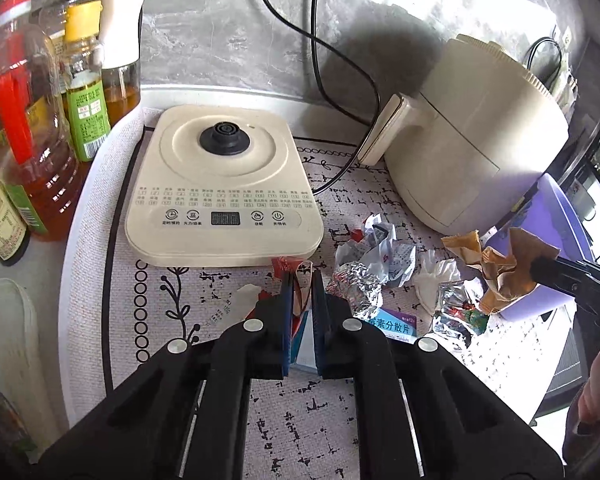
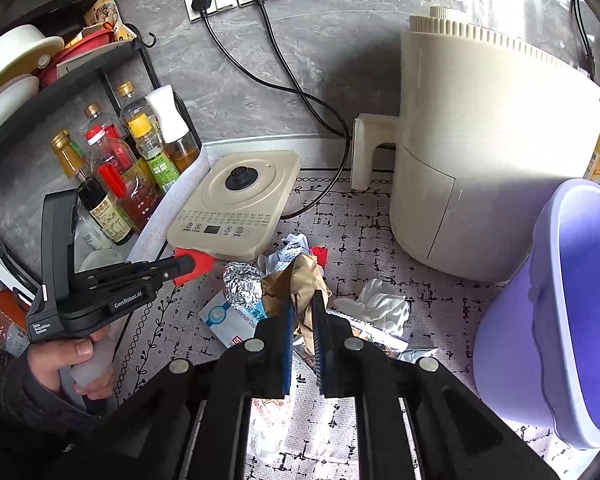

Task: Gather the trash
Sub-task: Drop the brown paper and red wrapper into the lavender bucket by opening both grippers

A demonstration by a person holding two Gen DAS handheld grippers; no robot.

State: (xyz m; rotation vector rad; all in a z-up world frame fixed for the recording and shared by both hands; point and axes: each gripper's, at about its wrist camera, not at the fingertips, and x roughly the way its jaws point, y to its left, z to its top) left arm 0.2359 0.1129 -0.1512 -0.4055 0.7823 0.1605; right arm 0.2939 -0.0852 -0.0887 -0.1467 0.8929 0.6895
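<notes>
My left gripper (image 1: pixel 301 280) is shut on a red wrapper (image 1: pixel 285 265), held just above the mat; it also shows in the right wrist view (image 2: pixel 194 266). My right gripper (image 2: pixel 303 300) is shut on a crumpled brown paper bag (image 2: pixel 300 280), seen in the left wrist view (image 1: pixel 508 264) beside the purple bin (image 1: pixel 540 220). On the mat lie a foil ball (image 2: pixel 242 282), a blue-white medicine box (image 2: pixel 228 316), white tissue (image 2: pixel 380 304), a printed white wrapper (image 2: pixel 288 250) and foil packets (image 1: pixel 456 308). The purple bin (image 2: pixel 560 312) stands at the right.
A cream kettle base (image 1: pixel 220 188) sits ahead on the patterned mat (image 1: pixel 300 420). A cream air fryer (image 2: pixel 480 140) stands at the back right, with black cords (image 2: pixel 300 92) to wall sockets. Oil and sauce bottles (image 1: pixel 32 140) crowd the left under a black shelf (image 2: pixel 60 80).
</notes>
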